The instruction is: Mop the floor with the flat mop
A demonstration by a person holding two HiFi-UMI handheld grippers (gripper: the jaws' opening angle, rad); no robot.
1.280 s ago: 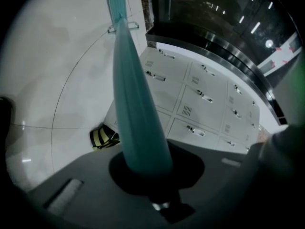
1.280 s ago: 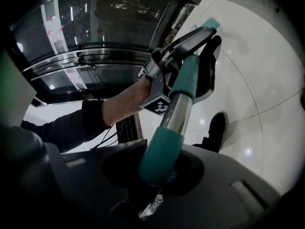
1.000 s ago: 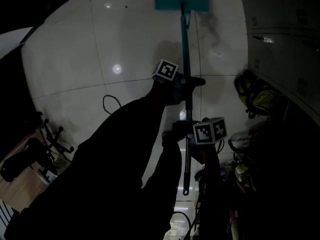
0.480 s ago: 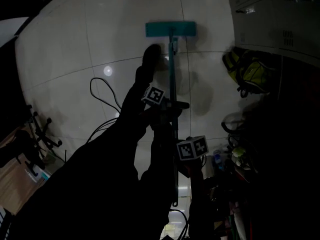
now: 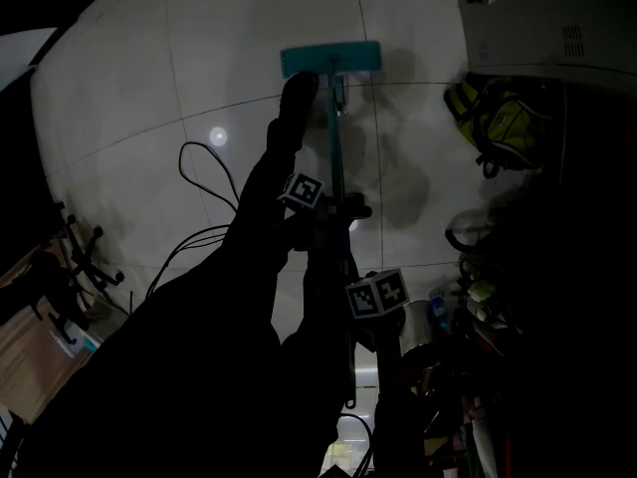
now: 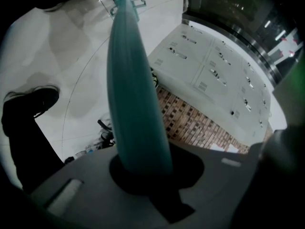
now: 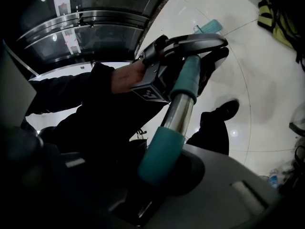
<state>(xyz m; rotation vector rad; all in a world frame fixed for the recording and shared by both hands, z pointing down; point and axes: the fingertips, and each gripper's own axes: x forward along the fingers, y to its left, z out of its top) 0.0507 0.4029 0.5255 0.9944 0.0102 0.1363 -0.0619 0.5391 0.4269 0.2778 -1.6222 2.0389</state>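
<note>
Our left claw (image 6: 143, 171) and right claw (image 7: 159, 176) are both clamped tight round the flat mop's pole (image 5: 336, 137). The glossy pale tiled floor (image 5: 129, 108) carries its flat teal rectangular head (image 5: 330, 60), ahead of us.

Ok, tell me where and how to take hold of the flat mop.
Grip the handle, not the head: it is a long, thin round pole slanting up from the floor, so close across it from the side. The left claw grips it lower down, the right claw nearer the top end.
</note>
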